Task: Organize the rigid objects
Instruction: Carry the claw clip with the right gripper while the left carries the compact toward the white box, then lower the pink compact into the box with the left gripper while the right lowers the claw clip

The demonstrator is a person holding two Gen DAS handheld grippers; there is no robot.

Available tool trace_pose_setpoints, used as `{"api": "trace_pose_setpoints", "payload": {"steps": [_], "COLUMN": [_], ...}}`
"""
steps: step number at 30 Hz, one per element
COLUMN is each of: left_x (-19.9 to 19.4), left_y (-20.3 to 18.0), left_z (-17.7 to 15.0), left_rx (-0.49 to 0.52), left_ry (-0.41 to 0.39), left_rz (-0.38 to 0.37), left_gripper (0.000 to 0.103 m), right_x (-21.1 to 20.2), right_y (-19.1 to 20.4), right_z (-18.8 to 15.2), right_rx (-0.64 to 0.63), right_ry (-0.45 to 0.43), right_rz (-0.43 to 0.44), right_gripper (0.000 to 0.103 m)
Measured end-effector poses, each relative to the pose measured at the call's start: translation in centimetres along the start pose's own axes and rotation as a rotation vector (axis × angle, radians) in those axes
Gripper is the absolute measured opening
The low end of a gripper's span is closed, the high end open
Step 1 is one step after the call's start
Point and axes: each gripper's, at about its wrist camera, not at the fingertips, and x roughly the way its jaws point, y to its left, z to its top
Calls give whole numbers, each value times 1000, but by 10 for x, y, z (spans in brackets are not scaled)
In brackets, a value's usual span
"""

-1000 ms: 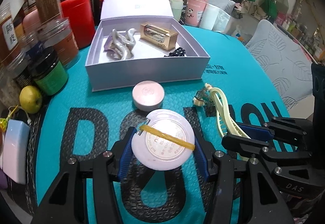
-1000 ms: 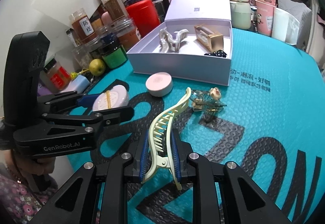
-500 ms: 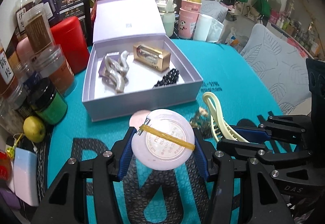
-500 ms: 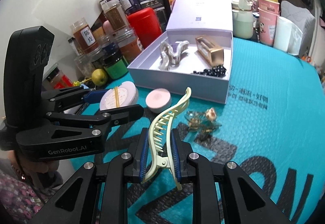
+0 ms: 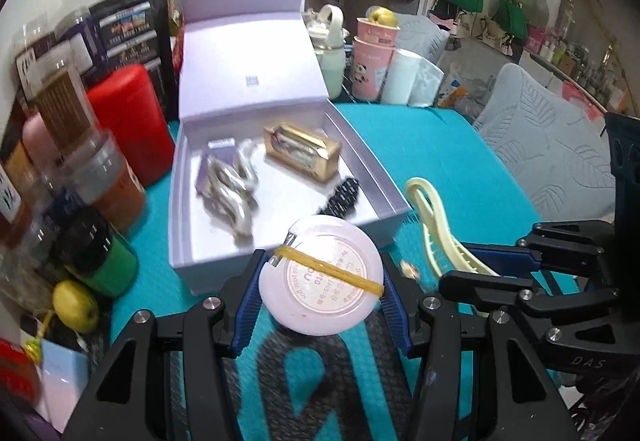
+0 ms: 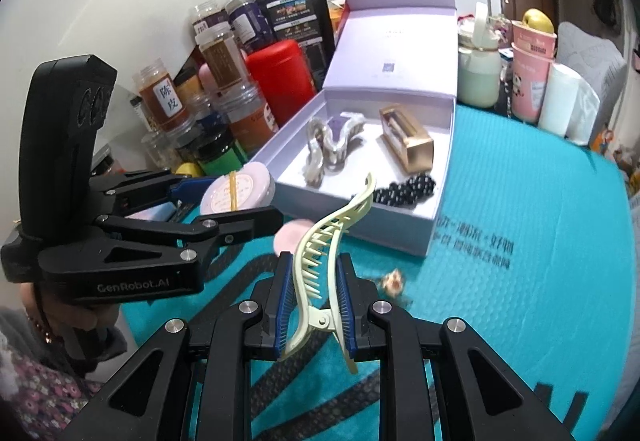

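My left gripper (image 5: pixel 320 295) has its ribbed blue jaws clamped on a round, smooth pink tin (image 5: pixel 319 275), flat as a puck, with a yellow rubber band (image 5: pixel 328 268) stretched across its printed lid. My right gripper (image 6: pixel 313 301) pinches a pale yellow plastic clip (image 6: pixel 328 241), long, curved and toothed, near its hinge. Both are held off the teal bubble-textured counter (image 6: pixel 520 281), just in front of the open lilac card box (image 5: pixel 280 249). Inside the box lie a glossy wavy silver clip (image 5: pixel 230 193), a gold block-shaped clip (image 5: pixel 302 152) and a black beaded piece (image 5: pixel 340 197). Since a second ago both loads have risen and closed in on the box; the small pink lid (image 6: pixel 289 237) on the counter now sits mostly hidden behind my jaws.
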Motion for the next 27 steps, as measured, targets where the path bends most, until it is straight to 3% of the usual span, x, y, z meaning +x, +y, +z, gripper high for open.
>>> {"api": "trace_pose_setpoints", "payload": {"steps": [27], "left_x": [18], "left_y": [29], "left_z": [68], "left_rx": [26], "left_ry": [-80], "left_rz": [49], "left_gripper": [53], "right_x": [19], "right_y": [-30], "right_z": [76], "right_rx": [-71], "right_ry": [-83], "right_rz": [26], "right_gripper": [21]}}
